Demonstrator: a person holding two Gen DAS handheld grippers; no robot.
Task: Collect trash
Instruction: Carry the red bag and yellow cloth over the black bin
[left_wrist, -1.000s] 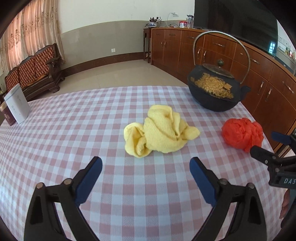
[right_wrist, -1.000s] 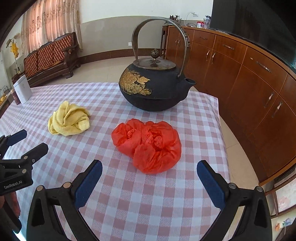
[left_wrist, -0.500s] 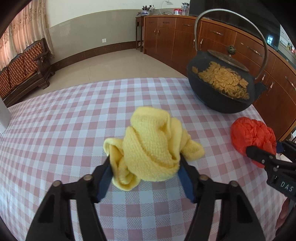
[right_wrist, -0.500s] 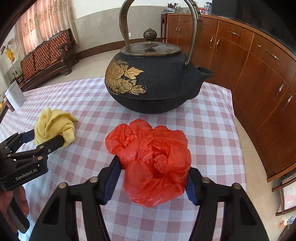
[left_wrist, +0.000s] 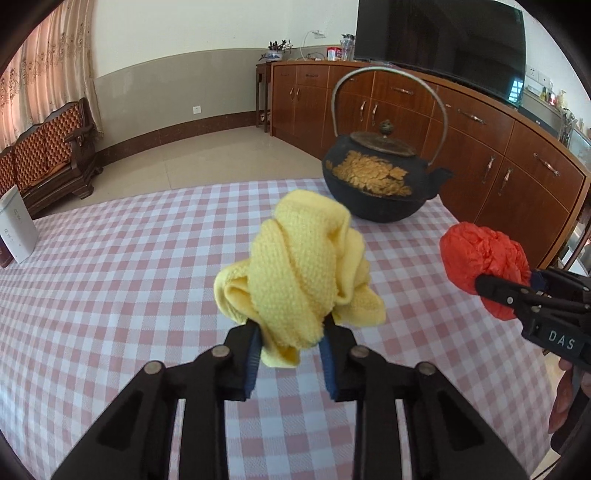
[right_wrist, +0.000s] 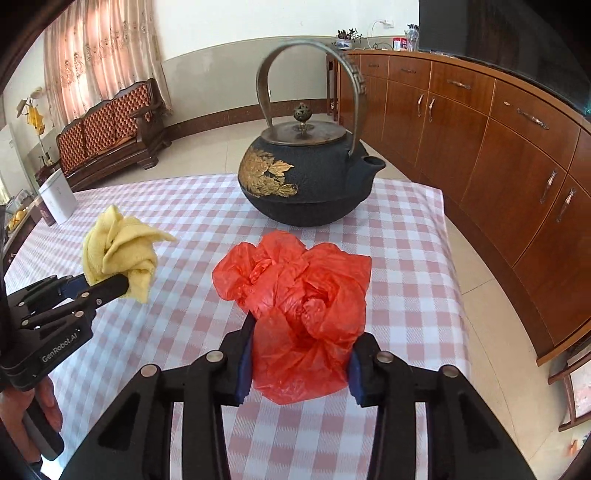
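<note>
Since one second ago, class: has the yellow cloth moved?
Yes. The yellow cloth has come up off the checked tablecloth, pinched in the left hand-held gripper, nearer the camera, while the teapot stays put.

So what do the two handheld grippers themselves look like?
Both are black plastic linkage frames with silver rivets and blue pads inside the fingers. The left gripper carries white GenRobot.AI lettering on its body; the right gripper shows white letters DAS. No cables or sleeves are visible.

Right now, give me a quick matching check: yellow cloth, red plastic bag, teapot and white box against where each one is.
Things:
1. yellow cloth
2. red plastic bag
3. black teapot
4. white box

Places:
A. far left table edge
B. pinched in left gripper
C. standing on tablecloth by the cabinets
D. between closing jaws of right gripper

Pairs: 1-B, 2-D, 3-C, 4-A
</note>
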